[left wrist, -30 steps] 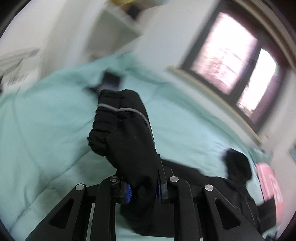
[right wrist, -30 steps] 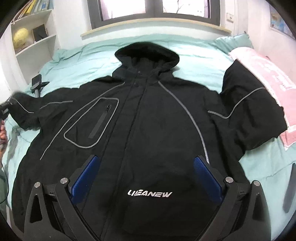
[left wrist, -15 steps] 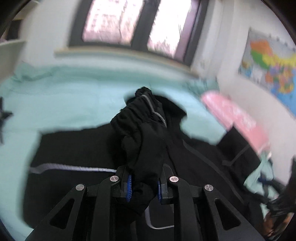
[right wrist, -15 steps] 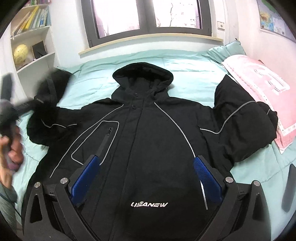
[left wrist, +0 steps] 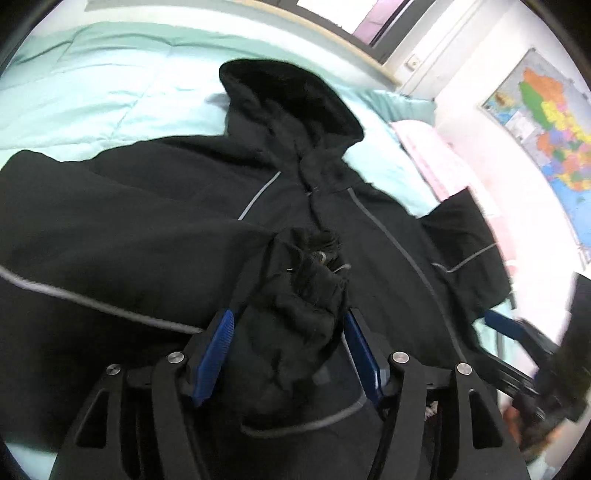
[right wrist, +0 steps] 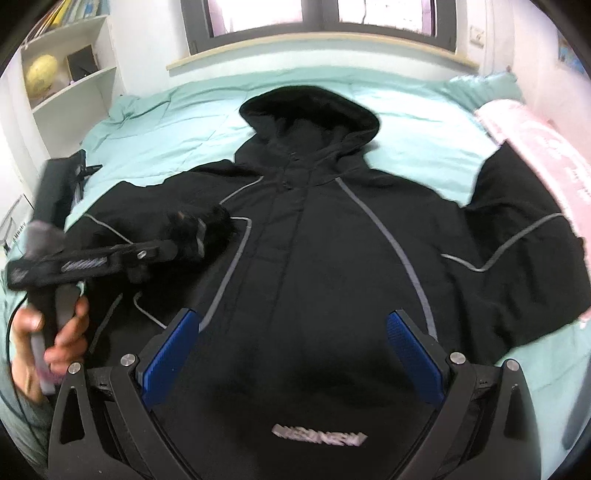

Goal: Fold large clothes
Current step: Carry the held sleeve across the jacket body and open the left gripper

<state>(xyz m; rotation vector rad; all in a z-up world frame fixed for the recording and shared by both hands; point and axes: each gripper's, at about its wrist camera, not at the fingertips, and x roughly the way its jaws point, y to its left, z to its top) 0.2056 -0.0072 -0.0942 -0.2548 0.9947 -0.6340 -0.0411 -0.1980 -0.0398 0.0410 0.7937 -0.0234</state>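
A black hooded jacket (right wrist: 325,236) with grey piping lies face up on a teal bed (right wrist: 166,125). Its left sleeve is folded in over the chest; the cuff (left wrist: 295,306) lies bunched between the jaws of my left gripper (left wrist: 288,332), which stand wide apart now. In the right wrist view the left gripper (right wrist: 177,251) reaches in from the left over the jacket's chest with the cuff (right wrist: 199,229) at its tip. My right gripper (right wrist: 291,343) is open and empty above the jacket's lower front. The right sleeve (right wrist: 517,243) lies spread to the right.
A pink pillow (right wrist: 535,147) lies at the bed's right edge, partly under the right sleeve. White shelves (right wrist: 62,74) stand at the far left, a window (right wrist: 317,22) behind the bed. A map (left wrist: 554,122) hangs on the right wall.
My left gripper carried the left cuff from the bed's left side in over the jacket's chest, and its jaws have opened. The right gripper stayed open and drifted slightly.
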